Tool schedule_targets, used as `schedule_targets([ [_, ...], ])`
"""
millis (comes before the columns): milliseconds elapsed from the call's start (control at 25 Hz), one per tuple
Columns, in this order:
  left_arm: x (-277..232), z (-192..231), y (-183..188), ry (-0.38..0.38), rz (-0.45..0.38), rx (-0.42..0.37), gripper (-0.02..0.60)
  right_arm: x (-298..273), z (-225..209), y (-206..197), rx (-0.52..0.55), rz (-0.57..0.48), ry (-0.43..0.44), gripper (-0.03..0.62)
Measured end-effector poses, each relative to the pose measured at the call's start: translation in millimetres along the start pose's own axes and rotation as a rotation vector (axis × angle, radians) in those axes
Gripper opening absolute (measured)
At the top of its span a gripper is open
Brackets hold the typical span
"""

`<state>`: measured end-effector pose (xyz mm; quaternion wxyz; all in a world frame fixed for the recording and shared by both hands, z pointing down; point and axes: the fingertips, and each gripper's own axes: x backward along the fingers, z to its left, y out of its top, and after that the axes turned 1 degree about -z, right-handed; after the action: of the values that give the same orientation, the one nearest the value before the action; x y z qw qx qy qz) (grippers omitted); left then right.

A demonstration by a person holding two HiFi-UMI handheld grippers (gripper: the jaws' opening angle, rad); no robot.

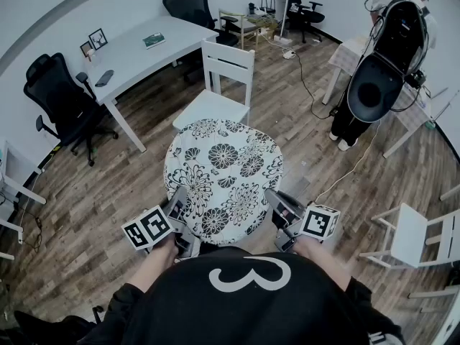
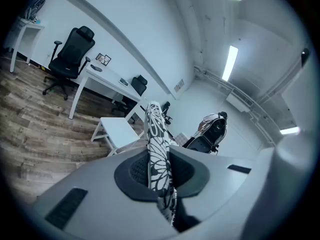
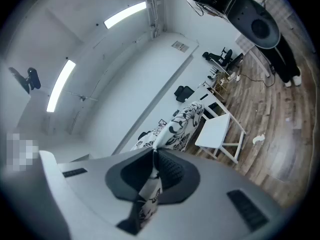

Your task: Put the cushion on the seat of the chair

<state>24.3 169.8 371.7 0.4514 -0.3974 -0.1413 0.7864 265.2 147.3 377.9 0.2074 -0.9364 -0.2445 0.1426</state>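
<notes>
The round floral cushion [image 1: 223, 182] is held up off the wooden floor [image 1: 108, 200], caught at its near rim from both sides. The left gripper [image 1: 177, 197] pinches the rim's left part, its jaws pressed onto the fabric. The right gripper [image 1: 277, 201] does likewise on the right part, with a fold of cloth squeezed between its pads. In the head view the cushion's far edge overlaps the front of the white chair [image 1: 228, 63], hiding part of its seat [image 1: 205, 108]; whether the two touch cannot be told. The holder's black shirt [image 1: 244, 300] covers both hands and the cushion's nearest rim. A person [image 1: 388, 63] standing at the upper right is largely hidden behind dark gear
</notes>
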Motion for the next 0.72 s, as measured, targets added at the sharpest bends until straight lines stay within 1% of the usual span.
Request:
schedule_targets([
  [160, 3.3, -2.2, 1.8, -0.003, -0.003, -0.006, 0.035, 1.7, 5.7, -0.1, 0.008, -0.016, 0.007, 0.025],
  [320, 5.0, -6.5, 2.4, -0.01, 0.002, -0.009, 0.035, 4.3, 5.6, -0.3, 0.019, -0.019, -0.008, 0.025],
  [520, 3.6, -6.9, 2.7, -0.014, 0.002, -0.024, 0.035, -1.3, 10.9, 1.0, -0.009, -0.039, 0.042, 0.025],
  [640, 0.1, -3.7, -0.1, -0.011, 0.003, -0.023, 0.035, -0.8, -1.7, -2.2, -0.036, -0.029, 0.005, 0.025],
  [720, -4.7, -0.1, -1.5, -0.012, 0.001, -0.023, 0.034, -4.7, -6.7, -3.3, -0.038, -0.021, 0.011, 0.025],
])
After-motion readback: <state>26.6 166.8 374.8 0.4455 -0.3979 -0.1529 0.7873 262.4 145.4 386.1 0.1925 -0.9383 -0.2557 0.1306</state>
